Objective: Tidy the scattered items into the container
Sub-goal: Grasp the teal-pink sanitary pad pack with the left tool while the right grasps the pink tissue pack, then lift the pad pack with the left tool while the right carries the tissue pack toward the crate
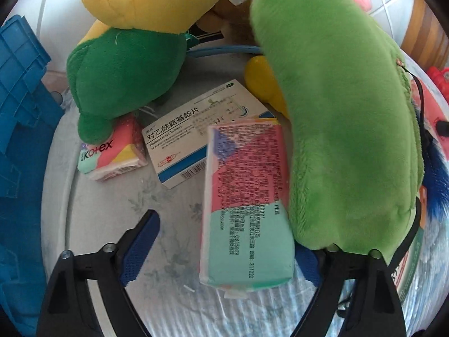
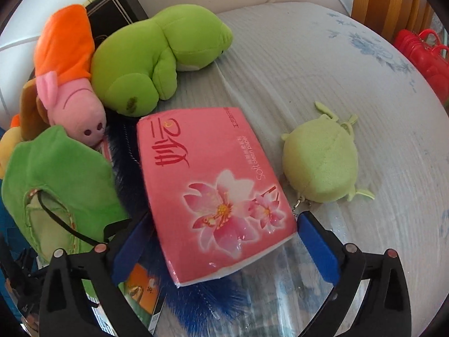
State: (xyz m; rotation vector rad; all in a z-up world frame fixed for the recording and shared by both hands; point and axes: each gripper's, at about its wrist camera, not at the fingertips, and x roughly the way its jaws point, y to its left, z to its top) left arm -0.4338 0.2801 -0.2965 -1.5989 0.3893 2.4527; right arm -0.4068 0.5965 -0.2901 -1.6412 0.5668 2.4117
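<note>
In the left wrist view a Kotex pack [image 1: 247, 205] of pink, teal and blue lies on the pale bedcover between the fingers of my left gripper [image 1: 227, 238]. The left pad [image 1: 140, 247] stands clear of it, so the gripper is open. The blue crate [image 1: 22, 98] sits at the left edge. In the right wrist view a pink tissue pack [image 2: 213, 191] lies between the wide-open fingers of my right gripper [image 2: 224, 219], resting partly on a blue furry item [image 2: 196, 303]. Neither pad presses it.
A long green plush [image 1: 336, 126], a dark green and yellow plush [image 1: 126, 64], a paracetamol box [image 1: 196, 129] and a small Kotex pack [image 1: 112, 154] crowd the left view. A frog plush [image 2: 157, 61], a pink piglet [image 2: 73, 104] and a pale green pouch [image 2: 320, 163] surround the tissues.
</note>
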